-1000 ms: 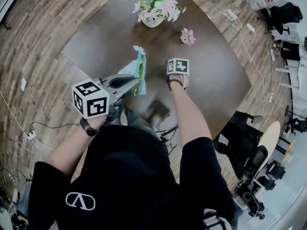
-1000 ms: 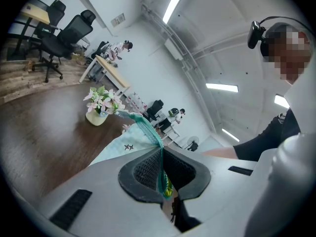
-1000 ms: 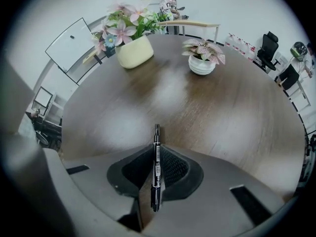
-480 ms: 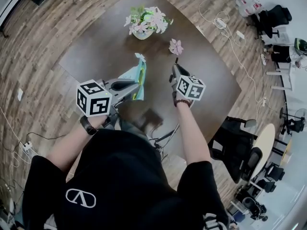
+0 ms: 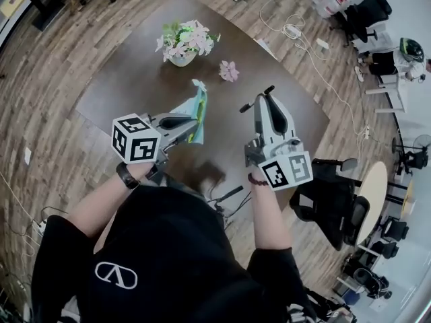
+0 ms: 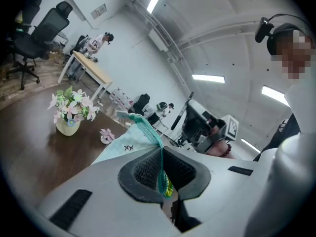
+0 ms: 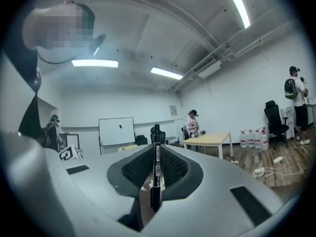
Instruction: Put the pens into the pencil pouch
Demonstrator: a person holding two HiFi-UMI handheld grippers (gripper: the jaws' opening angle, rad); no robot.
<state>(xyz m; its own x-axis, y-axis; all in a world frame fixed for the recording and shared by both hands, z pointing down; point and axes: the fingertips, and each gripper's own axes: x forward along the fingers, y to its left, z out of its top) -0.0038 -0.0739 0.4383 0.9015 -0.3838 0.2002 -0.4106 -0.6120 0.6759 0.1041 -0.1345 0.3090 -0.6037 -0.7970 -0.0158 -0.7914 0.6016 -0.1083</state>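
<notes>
Right gripper view: right tool grips a black pen; left tool pinches the pencil pouch. Its mouth, held one-sided, may sag shut and block the pen.

Above the brown table, the left gripper holds a teal pouch, the right gripper a black pen.

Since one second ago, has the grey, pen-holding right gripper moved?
Yes: the right gripper tipped up, its cube swinging from the loose pink flower toward the person.
</notes>
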